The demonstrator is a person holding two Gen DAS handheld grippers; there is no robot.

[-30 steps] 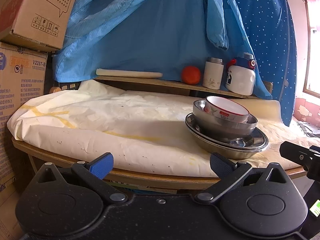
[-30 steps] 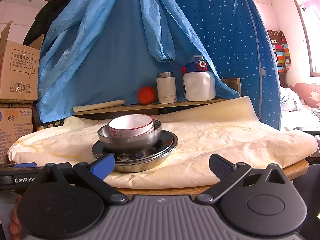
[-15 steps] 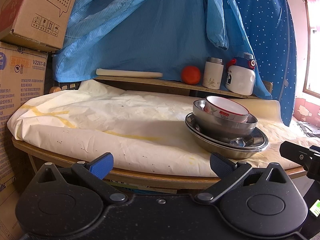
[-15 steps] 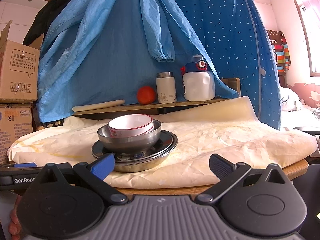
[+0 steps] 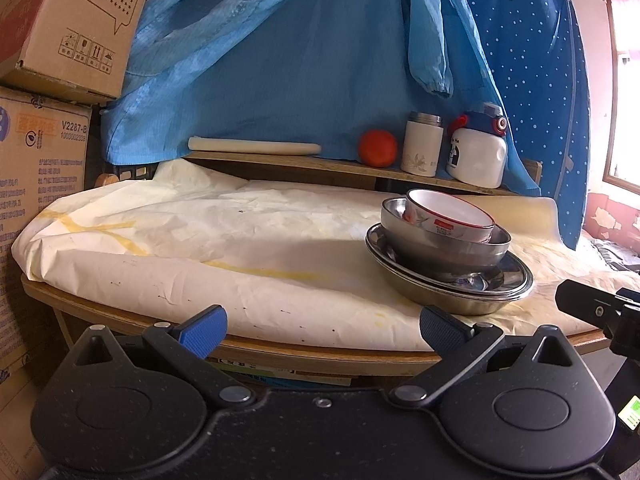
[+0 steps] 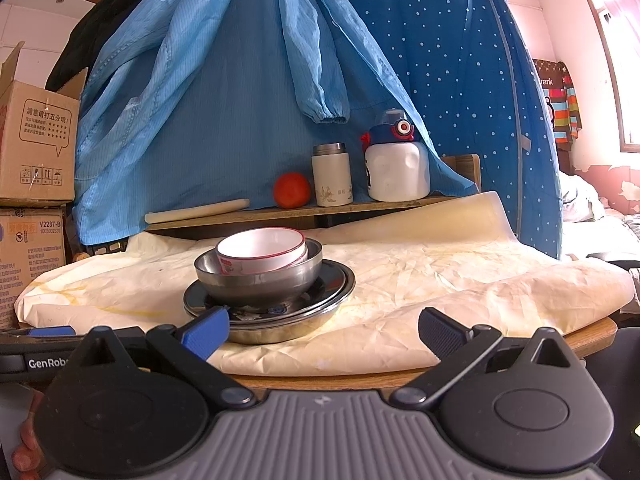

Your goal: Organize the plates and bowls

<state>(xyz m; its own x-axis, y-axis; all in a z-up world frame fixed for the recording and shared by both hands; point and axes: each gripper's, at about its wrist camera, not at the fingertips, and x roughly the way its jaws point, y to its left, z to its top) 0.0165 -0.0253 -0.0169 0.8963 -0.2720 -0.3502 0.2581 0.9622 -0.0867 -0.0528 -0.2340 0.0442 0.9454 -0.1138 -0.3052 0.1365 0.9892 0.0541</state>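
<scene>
A stack of dishes stands on the paper-covered table (image 5: 200, 248). Stacked steel plates (image 5: 452, 292) carry a steel bowl (image 5: 440, 246), and a white bowl with a red rim (image 5: 450, 216) sits tilted inside it. The same plates (image 6: 280, 324), steel bowl (image 6: 256, 284) and white bowl (image 6: 260, 254) show in the right wrist view. My left gripper (image 5: 322, 330) is open and empty, in front of the table's edge, left of the stack. My right gripper (image 6: 324, 330) is open and empty, in front of the edge, just right of the stack.
A low wooden shelf (image 6: 304, 210) behind the table holds a rolling pin (image 6: 196, 210), an orange ball (image 6: 292, 190), a white flask (image 6: 332, 180) and a white bottle with a blue lid (image 6: 396, 170). Blue cloth hangs behind. Cardboard boxes (image 5: 44, 120) stand at the left.
</scene>
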